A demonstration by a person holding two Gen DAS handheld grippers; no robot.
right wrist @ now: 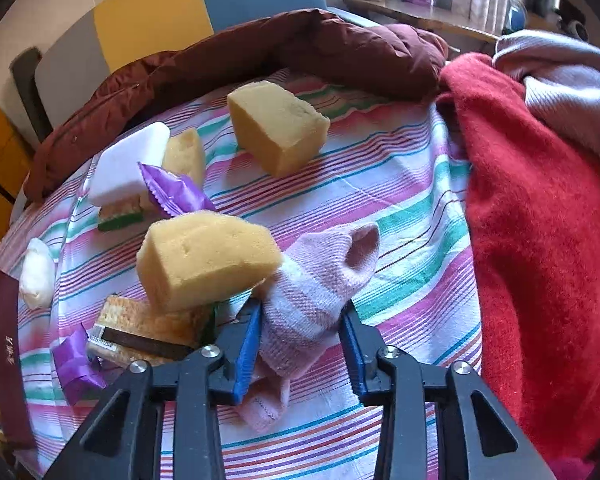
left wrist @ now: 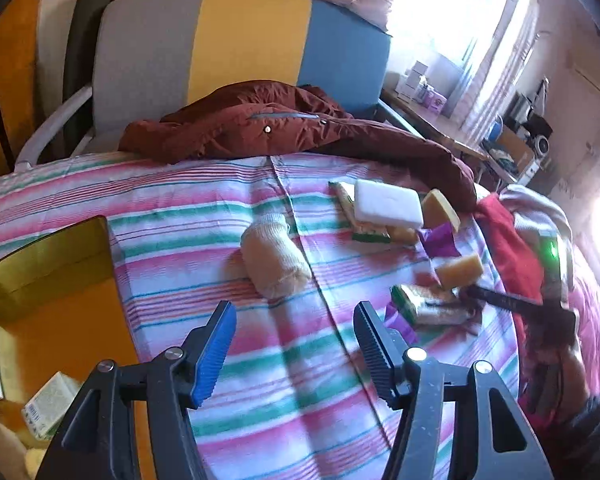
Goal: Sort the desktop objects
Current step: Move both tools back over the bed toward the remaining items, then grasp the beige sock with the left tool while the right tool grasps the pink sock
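Likely a home bedroom: striped bedsheet [left wrist: 284,360], jacket [left wrist: 260,124].

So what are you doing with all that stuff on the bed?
A person is sorting things on a striped sheet, with a gripper in each hand. The right gripper has its fingers closed on a pink striped sock, which lies on the sheet beside a yellow sponge. The left gripper hangs open and empty above the sheet, near a rolled cream sock. More sponges, a white block and purple wrappers lie unsorted.
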